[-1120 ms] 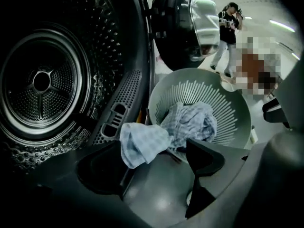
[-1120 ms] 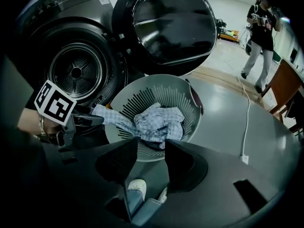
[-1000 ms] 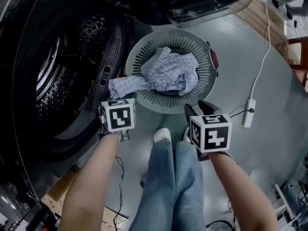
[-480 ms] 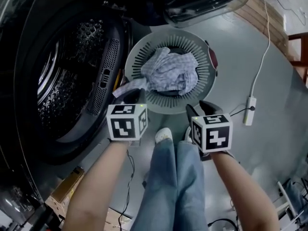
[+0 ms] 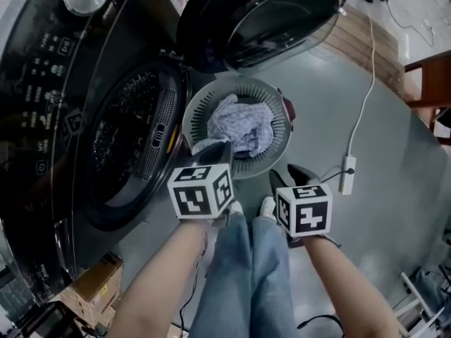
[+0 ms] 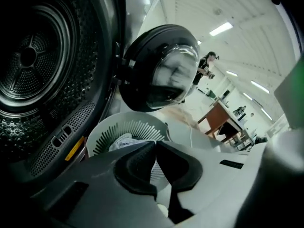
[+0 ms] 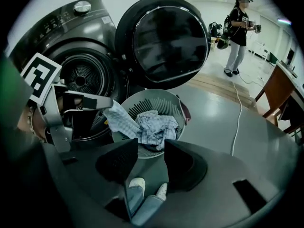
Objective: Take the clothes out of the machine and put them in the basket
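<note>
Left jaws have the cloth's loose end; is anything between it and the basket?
Nothing visible does. The left gripper is shut on the cloth end just above the basket. The basket's top is open, the washer door hangs beyond its far side, and the right gripper, jaws apart and empty, is off to one side.

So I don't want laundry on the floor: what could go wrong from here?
1. The left hand-held gripper pinches only an edge of the pale checked cloth, which trails into the pile in the round grey slotted plastic basket. Pulling higher could drag the pile over the rim.
2. That thin pinch may slip, dropping the edge outside the basket.
3. The white floor cable lies near the person's white shoes; a step could snag it.
</note>
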Demonstrator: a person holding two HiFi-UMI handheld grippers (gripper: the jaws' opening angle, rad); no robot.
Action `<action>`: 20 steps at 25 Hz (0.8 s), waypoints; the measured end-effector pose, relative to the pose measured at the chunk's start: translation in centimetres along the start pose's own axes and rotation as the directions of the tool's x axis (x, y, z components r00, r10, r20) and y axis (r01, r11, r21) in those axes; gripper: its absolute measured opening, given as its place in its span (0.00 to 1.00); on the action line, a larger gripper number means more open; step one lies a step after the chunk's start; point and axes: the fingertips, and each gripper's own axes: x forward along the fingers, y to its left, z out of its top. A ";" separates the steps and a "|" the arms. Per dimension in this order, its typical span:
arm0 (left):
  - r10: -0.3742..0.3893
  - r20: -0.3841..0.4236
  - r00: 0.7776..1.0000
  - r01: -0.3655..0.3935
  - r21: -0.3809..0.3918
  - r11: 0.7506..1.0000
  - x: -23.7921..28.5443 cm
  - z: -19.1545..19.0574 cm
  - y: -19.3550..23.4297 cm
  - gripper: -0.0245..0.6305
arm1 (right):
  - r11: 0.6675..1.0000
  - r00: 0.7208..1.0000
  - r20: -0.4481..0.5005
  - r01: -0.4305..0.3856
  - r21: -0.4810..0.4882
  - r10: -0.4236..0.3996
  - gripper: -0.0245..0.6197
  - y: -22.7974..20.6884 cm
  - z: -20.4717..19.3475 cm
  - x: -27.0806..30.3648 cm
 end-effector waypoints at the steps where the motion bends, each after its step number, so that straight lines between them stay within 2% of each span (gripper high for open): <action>1: -0.016 0.011 1.000 0.016 0.002 1.000 -0.3 0.7 -0.9 0.05 | 1.000 1.000 0.008 0.003 0.000 -0.003 0.31 -0.1 0.4 -0.8; 8: -0.097 0.088 0.991 0.099 -0.020 0.995 -3.0 4.6 -5.8 0.05 | 1.000 0.999 0.046 0.012 0.012 -0.013 0.31 -0.7 1.9 -6.4; 11: -0.098 0.075 0.992 0.100 -0.014 0.995 -3.9 5.4 -7.0 0.05 | 1.000 0.998 0.058 0.017 0.021 -0.018 0.30 -1.1 2.3 -8.4; 12: -0.090 0.053 0.995 0.090 -0.007 0.996 -4.0 5.3 -7.3 0.08 | 0.999 0.998 0.063 0.019 0.026 -0.020 0.30 -1.1 2.5 -9.0; 13: -0.082 0.027 0.996 0.082 -0.009 0.997 -4.1 5.2 -7.4 0.17 | 0.999 0.998 0.067 0.020 0.032 -0.022 0.30 -1.2 2.7 -9.7; 15: -0.066 -0.019 0.998 0.065 -0.040 0.997 -4.5 4.8 -7.4 0.51 | 0.999 0.997 0.074 0.019 0.036 -0.022 0.30 -1.3 3.1 -11.0; 17: -0.032 -0.042 0.999 0.030 -0.057 0.998 -5.2 4.8 -7.1 0.53 | 0.999 0.996 0.080 0.021 0.033 -0.023 0.30 -1.4 3.6 -12.2; 20: 0.006 -0.033 0.999 -0.007 -0.029 1.000 -6.9 5.7 -7.3 0.53 | 0.999 0.995 0.092 0.028 0.030 -0.030 0.30 -1.8 4.7 -13.9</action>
